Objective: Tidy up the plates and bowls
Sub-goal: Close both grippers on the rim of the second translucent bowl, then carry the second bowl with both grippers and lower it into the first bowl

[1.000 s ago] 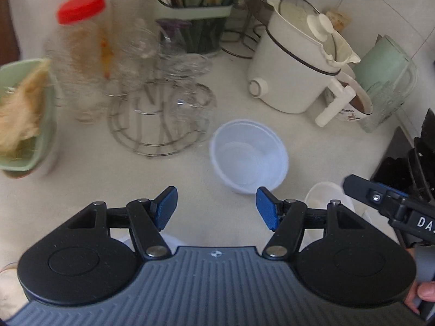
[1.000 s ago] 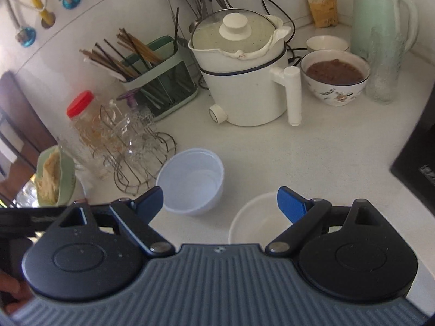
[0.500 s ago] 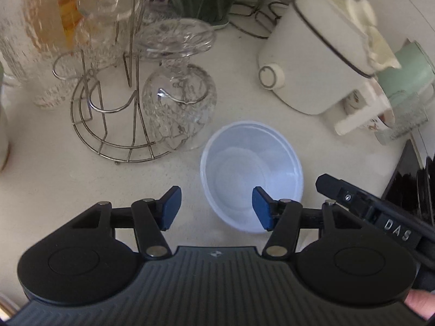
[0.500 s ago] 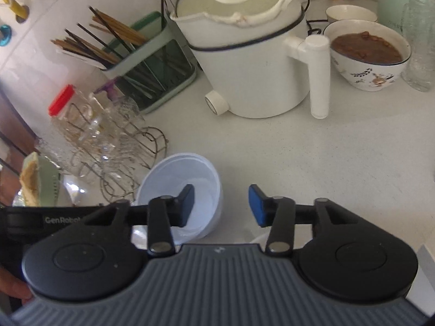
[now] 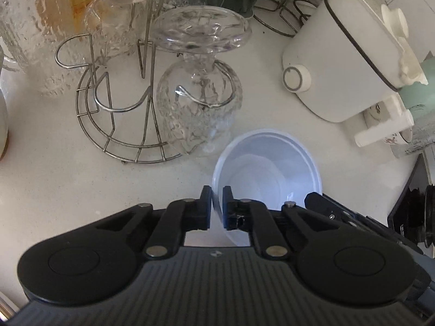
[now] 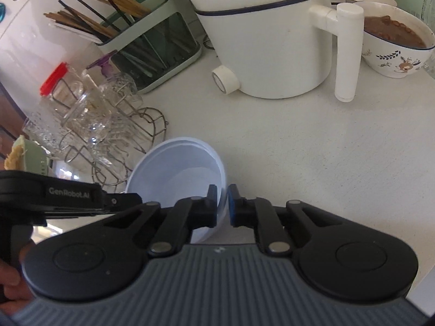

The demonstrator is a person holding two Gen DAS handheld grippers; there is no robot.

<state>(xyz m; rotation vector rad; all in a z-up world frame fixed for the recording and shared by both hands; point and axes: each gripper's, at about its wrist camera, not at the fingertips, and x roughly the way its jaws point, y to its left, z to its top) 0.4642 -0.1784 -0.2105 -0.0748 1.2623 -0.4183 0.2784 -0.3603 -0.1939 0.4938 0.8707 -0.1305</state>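
Left wrist view: the left gripper (image 5: 216, 207) has just closed, clamped on the near-left rim of the pale blue plastic bowl (image 5: 267, 167), which sits on the white counter (image 5: 54, 179). From the right wrist, the right gripper (image 6: 222, 206) has likewise just closed, pinching the bowl's opposite wall. Bare counter lies open to the right of the bowl. On its left the wire glass rack (image 6: 130, 135) stands just beside it, an upturned glass (image 5: 198, 108) nearly touching the rim. The white cooker (image 6: 266, 43) stands well apart behind. Both gripper bodies hide the bowl's near side and base.
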